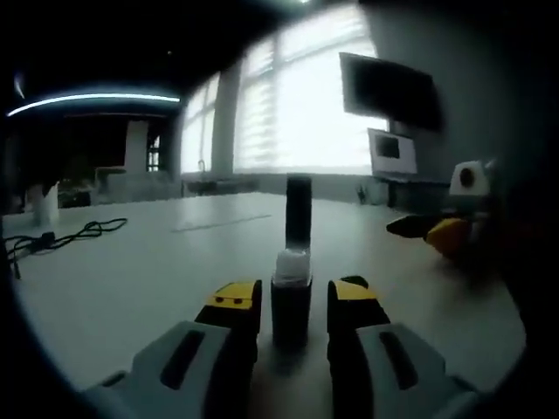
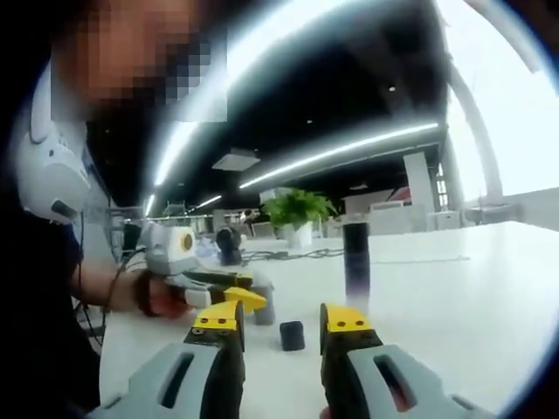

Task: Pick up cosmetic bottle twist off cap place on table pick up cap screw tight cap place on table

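The uncapped cosmetic bottle [image 1: 291, 301] stands upright on the table [image 1: 157, 271] between the jaws of the left tool [image 1: 293, 301], which appear released around it. The small dark cap [image 2: 292, 335] lies on the table ahead of the right tool [image 2: 284, 327], whose jaws are spread apart and empty. A tall dark cylinder [image 1: 298, 209] stands behind the bottle.

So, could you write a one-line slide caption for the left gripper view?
Left gripper fingers flank the uncapped cosmetic bottle standing on the white table; a tall dark cylinder stands behind it.
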`<state>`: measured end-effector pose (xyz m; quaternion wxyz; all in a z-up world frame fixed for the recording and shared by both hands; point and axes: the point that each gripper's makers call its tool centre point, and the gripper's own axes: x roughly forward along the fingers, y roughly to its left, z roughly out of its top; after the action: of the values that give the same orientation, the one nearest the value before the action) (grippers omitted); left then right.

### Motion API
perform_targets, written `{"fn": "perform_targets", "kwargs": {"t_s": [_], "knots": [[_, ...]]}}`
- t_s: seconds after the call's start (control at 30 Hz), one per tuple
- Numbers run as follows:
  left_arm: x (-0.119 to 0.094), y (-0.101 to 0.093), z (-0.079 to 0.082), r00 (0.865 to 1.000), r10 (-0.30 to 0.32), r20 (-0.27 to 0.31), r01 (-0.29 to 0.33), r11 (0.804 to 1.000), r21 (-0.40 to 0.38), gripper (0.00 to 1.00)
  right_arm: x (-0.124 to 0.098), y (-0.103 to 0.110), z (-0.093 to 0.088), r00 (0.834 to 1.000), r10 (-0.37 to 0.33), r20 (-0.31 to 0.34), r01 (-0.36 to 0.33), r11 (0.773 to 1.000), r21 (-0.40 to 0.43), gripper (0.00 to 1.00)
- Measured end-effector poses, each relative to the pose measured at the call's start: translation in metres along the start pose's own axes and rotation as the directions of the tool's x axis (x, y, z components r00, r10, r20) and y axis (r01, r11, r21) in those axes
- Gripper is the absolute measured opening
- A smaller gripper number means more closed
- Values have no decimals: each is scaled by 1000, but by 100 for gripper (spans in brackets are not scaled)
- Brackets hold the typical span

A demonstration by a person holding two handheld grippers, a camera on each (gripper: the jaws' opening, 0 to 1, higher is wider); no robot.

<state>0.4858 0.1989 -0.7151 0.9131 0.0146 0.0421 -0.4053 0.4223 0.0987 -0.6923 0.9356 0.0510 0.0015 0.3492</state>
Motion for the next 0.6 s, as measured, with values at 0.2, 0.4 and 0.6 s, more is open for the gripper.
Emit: {"fn": "perform_targets", "kwargs": {"t_s": [0.2, 0.4, 0.6], "knots": [[1, 7, -7, 999, 23, -37, -24, 999, -22, 17, 0, 0, 0, 1000, 0, 2, 0, 1000, 1, 28], [1, 5, -7, 999, 11, -37, -12, 1000, -16, 16, 0, -1, 0, 1000, -2, 2, 2, 1000, -1, 28], [2, 5, -12, 998, 18, -65, -19, 1000, -15, 12, 0, -1, 0, 1000, -3, 0, 3, 1000, -2, 28]]}}
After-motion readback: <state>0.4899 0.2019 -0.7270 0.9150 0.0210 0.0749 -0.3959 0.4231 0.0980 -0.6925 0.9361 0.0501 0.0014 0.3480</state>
